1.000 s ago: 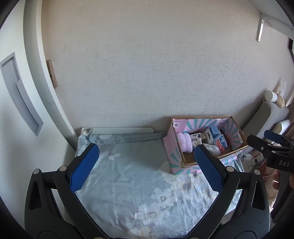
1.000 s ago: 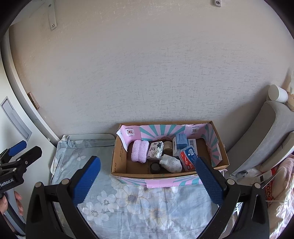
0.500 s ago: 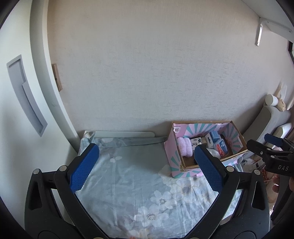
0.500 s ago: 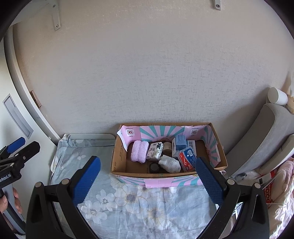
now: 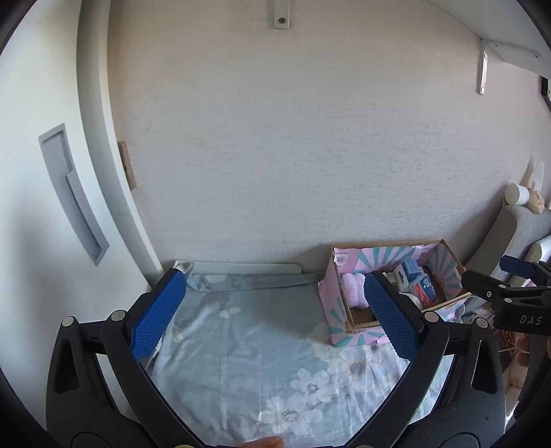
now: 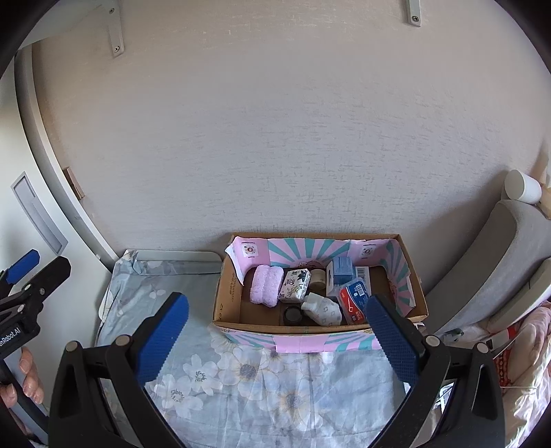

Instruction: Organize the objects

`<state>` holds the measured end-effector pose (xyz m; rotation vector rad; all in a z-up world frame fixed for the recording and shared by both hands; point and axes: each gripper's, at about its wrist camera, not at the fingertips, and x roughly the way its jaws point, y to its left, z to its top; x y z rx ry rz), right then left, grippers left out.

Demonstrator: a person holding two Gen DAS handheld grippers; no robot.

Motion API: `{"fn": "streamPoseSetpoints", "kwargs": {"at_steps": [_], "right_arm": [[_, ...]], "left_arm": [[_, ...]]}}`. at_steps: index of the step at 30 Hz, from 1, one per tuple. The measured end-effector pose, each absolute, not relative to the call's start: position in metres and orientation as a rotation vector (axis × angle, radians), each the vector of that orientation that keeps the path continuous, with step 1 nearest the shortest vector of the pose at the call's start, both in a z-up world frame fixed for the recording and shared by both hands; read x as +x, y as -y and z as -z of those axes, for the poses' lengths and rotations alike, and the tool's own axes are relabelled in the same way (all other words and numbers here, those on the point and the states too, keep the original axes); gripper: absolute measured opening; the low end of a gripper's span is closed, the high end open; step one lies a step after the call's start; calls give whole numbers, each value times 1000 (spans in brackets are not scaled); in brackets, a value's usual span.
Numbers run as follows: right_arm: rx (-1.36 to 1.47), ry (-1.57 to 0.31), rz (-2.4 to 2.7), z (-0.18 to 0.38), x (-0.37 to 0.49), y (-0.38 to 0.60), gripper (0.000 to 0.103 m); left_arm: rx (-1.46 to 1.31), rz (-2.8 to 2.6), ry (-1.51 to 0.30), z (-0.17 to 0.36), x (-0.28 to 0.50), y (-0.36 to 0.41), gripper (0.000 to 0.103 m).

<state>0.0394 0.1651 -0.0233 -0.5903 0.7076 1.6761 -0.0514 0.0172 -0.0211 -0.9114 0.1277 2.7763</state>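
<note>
A table draped in a floral cloth (image 6: pixel 261 375) bears a cardboard box (image 6: pixel 225 296) at its back right.

Place: a home, likely a bedroom or living room.
Surface: floral bedsheet (image 6: pixel 261 375) spread over a small table.
Far side: textured wallpapered wall (image 6: pixel 275 138) with white shelf brackets (image 6: pixel 115 29).
Right: grey upholstered seat (image 6: pixel 492 275).
Left: white door with recessed handle (image 5: pixel 74 203).
On sheet: cardboard box (image 6: pixel 227 293) of household oddments.
</note>
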Motion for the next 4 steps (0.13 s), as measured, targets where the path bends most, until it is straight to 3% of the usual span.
{"fn": "streamPoseSetpoints", "kwargs": {"at_steps": [4], "right_arm": [[-591,-708,-1678,23,39,-164,103]], "left_arm": [[-929,-2765,-118,21,-52,-15,103]]}}
